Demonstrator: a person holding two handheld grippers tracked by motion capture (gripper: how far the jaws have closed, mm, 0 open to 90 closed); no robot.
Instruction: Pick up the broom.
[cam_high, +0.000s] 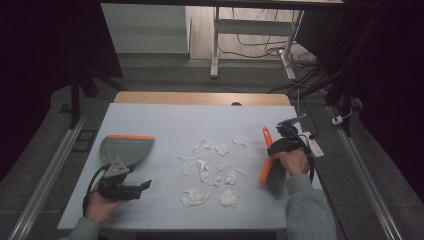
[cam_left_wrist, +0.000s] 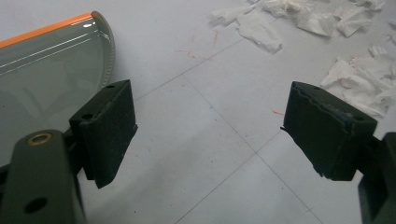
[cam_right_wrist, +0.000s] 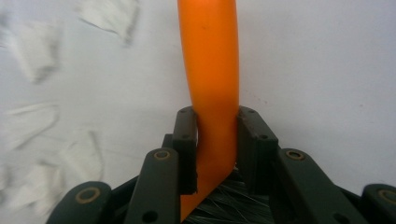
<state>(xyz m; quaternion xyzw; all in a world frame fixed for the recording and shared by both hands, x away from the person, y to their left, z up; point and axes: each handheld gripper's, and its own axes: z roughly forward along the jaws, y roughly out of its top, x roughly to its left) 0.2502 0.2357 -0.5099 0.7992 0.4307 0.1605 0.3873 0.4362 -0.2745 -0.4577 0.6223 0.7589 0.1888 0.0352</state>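
An orange-handled brush (cam_high: 266, 169) with dark bristles is held over the table's right side. My right gripper (cam_high: 274, 150) is shut on its handle (cam_right_wrist: 210, 56), the bristles toward the person. Several torn white paper scraps (cam_high: 215, 165) lie scattered mid-table. At the left a grey dustpan (cam_high: 125, 147) with an orange front lip rests flat, its mouth facing the scraps. My left gripper (cam_high: 142, 187) sits just in front of the dustpan, near the table's front edge. In the left gripper view my left gripper (cam_left_wrist: 210, 135) is open and holds nothing, with the dustpan (cam_left_wrist: 46, 70) at left and paper scraps (cam_left_wrist: 355, 84) at upper right.
The pale table (cam_high: 175, 115) ends in a wooden strip at the far edge. A white power strip (cam_high: 316, 146) lies just off its right edge. Beyond stand desk legs (cam_high: 215, 45) and floor cables (cam_high: 260, 50). Dark stands flank both sides.
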